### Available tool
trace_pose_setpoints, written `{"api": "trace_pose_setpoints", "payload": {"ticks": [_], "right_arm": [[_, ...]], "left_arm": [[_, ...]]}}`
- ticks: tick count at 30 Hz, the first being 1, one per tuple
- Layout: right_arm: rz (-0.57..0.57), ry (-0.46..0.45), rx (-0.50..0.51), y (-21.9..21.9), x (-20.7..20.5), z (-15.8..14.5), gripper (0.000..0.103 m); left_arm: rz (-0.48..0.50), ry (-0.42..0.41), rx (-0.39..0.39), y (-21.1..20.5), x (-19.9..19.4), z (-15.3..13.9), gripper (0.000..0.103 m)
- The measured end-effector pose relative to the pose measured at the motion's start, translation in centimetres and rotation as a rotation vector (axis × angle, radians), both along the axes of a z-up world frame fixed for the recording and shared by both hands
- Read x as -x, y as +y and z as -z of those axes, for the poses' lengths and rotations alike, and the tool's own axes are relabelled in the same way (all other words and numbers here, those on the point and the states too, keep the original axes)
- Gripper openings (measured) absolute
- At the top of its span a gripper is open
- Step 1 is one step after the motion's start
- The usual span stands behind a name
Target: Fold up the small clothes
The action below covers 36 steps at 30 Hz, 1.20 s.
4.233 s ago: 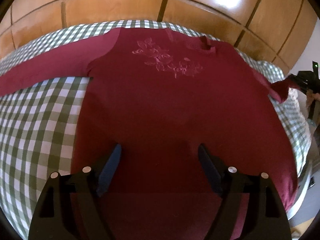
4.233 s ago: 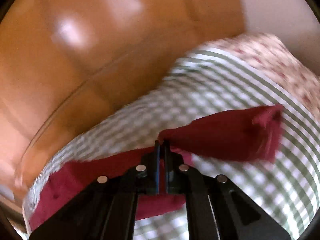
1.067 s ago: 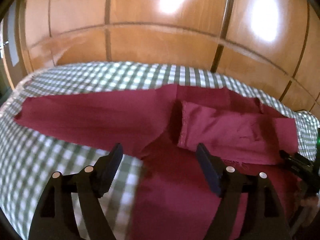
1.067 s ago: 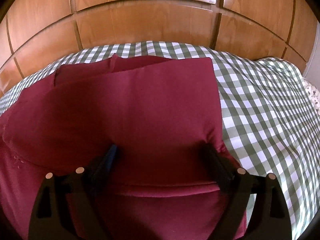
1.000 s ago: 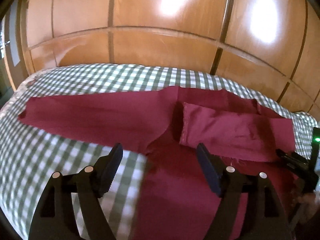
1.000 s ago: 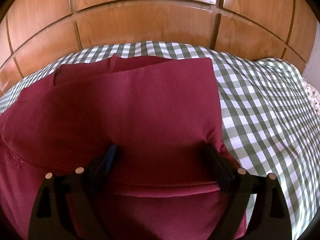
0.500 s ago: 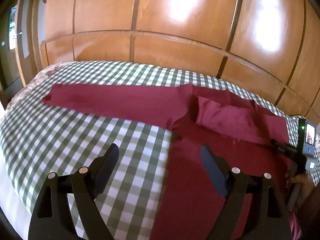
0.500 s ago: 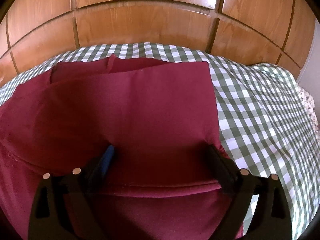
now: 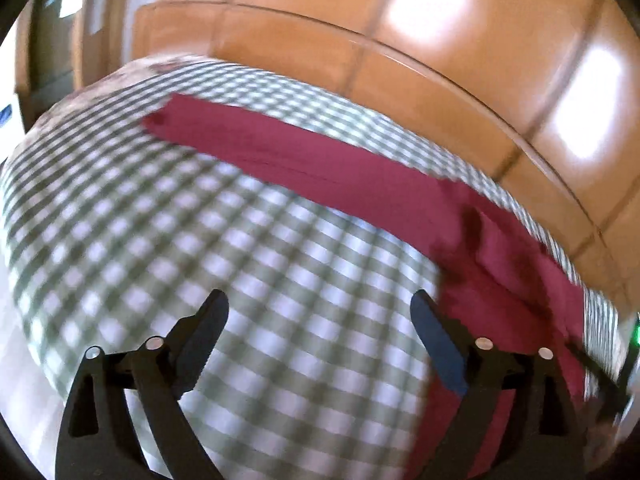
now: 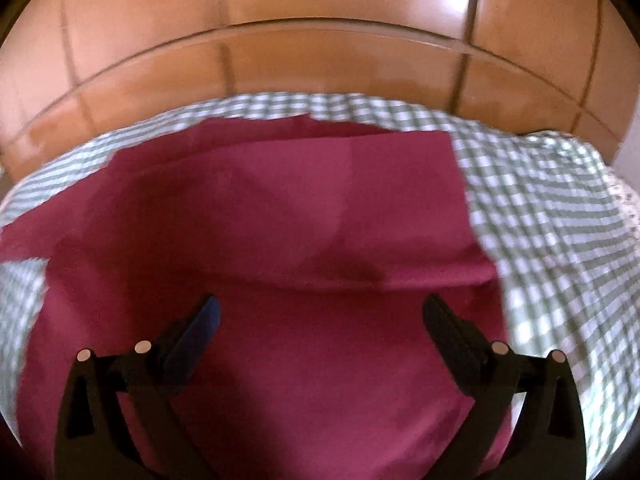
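A dark red long-sleeved shirt (image 10: 304, 240) lies flat on a green and white checked bedspread (image 9: 192, 248). In the left wrist view one long sleeve (image 9: 280, 160) stretches out to the left, and the other sleeve (image 9: 516, 264) lies folded across the body. My left gripper (image 9: 318, 312) hovers over bare bedspread left of the shirt's body, its jaws still opening with nothing between them. My right gripper (image 10: 320, 312) hangs above the shirt's body below the folded sleeve's edge, jaws also opening wide, pads clear of the cloth.
Glossy wooden wardrobe doors (image 10: 320, 60) stand behind the bed. A floral sheet (image 10: 624, 196) shows at the bed's right edge. The other gripper's green light (image 9: 636, 330) shows at the far right of the left wrist view.
My left gripper swung left, off the shirt's body and over the bare bedspread, and widened. My right gripper drew back and up from the folded sleeve and opened a little more.
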State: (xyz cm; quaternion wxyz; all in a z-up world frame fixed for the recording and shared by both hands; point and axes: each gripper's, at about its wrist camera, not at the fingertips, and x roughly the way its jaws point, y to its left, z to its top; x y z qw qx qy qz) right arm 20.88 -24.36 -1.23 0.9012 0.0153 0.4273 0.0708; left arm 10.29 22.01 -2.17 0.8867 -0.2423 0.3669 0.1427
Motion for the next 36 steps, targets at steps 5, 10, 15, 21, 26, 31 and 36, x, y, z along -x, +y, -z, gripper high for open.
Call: {"api": "trace_pose_setpoints", "payload": {"ticks": [5, 10, 15, 21, 26, 31, 36], "right_arm": [[-0.044, 0.042, 0.027, 2.5, 1.2, 2.7, 0.101], [-0.039, 0.046, -0.003, 2.3, 1.0, 3.4, 0.101], [-0.037, 0.041, -0.023, 2.2, 1.1, 3.7, 0.101], [-0.032, 0.037, -0.014, 2.3, 1.3, 3.7, 0.101], [-0.031, 0.035, -0.012, 2.3, 1.2, 3.8, 0.101], [-0.031, 0.035, -0.014, 2.3, 1.2, 3.8, 0.101], [-0.032, 0.036, -0.015, 2.3, 1.2, 3.8, 0.101]], "left_arm": [[-0.144, 0.021, 0.049, 7.7, -0.3, -0.1, 0.093], [-0.235, -0.025, 0.195, 14.8, -0.8, -0.1, 0.066], [-0.314, -0.018, 0.28, 19.7, -3.2, 1.0, 0.053], [-0.393, 0.021, 0.279, 22.8, -6.0, 2.3, 0.053], [-0.376, 0.066, 0.257, 24.2, -7.9, 3.2, 0.008], [-0.255, -0.037, 0.218, 20.8, -8.2, 0.1, 0.008], [-0.078, -0.129, 0.204, 14.5, -8.7, -3.3, 0.008]]}}
